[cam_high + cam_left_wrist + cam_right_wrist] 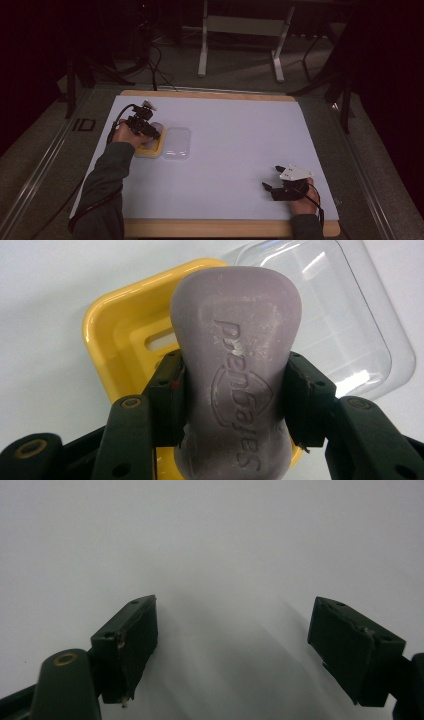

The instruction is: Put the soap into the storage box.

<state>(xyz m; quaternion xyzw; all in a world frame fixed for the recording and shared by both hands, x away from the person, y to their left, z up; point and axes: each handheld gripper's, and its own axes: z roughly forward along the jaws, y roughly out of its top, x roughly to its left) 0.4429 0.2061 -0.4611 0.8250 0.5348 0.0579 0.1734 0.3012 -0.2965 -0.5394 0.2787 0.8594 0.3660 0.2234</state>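
Over the yellow soap dish (107,335) at the table's left, a purple soap bar (235,370) sits clamped between the left gripper's (232,400) jaws. Just beside the dish lies its clear plastic lid (350,325). Near the front right, the right gripper (232,645) rests on the white tabletop (210,535), jaws wide and holding nothing.

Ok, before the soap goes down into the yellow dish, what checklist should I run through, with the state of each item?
1. Left gripper clamped on the soap bar at its waist: ok.
2. Soap over the yellow dish: ok.
3. Dish free of other things: ok where visible; the soap hides part.
4. Clear lid off, lying beside the dish: ok.
5. Right gripper open, far from the dish: ok.
6. Height of soap above dish: cannot tell.
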